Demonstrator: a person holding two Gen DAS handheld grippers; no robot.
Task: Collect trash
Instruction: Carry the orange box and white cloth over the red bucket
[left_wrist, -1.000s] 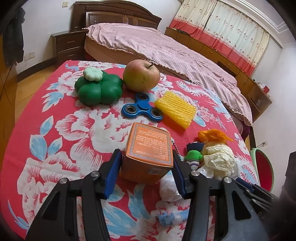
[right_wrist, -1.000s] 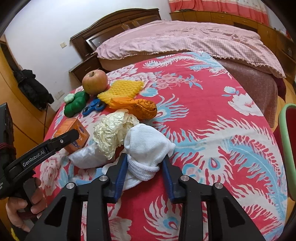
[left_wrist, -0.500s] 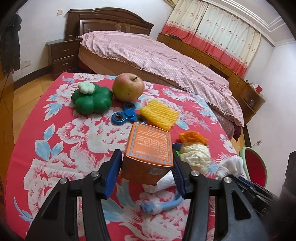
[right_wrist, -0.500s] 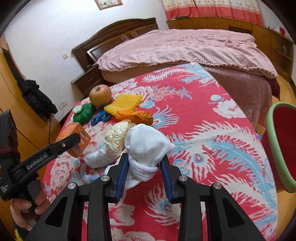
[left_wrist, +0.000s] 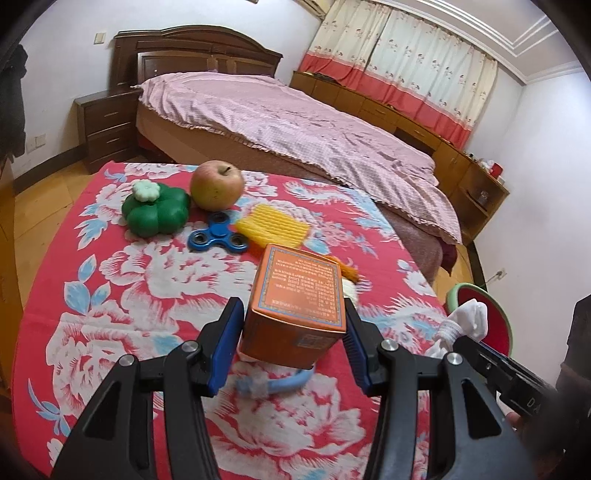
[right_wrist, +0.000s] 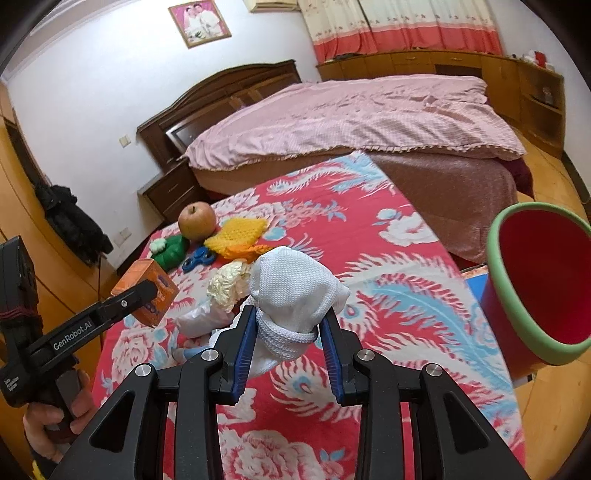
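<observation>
My left gripper is shut on an orange box and holds it above the red floral table. The box also shows in the right wrist view. My right gripper is shut on a white sock, lifted above the table; the sock also shows in the left wrist view. A red bin with a green rim stands off the table's right edge. A crumpled cream wrapper, white paper and orange scrap lie on the table.
An apple, a green toy, a blue fidget spinner and a yellow sponge sit at the far side. A blue strap lies under the box. A bed stands beyond the table.
Both grippers have risen from the table with their loads. The right gripper has swung toward the red bin, which now fills more of its view.
</observation>
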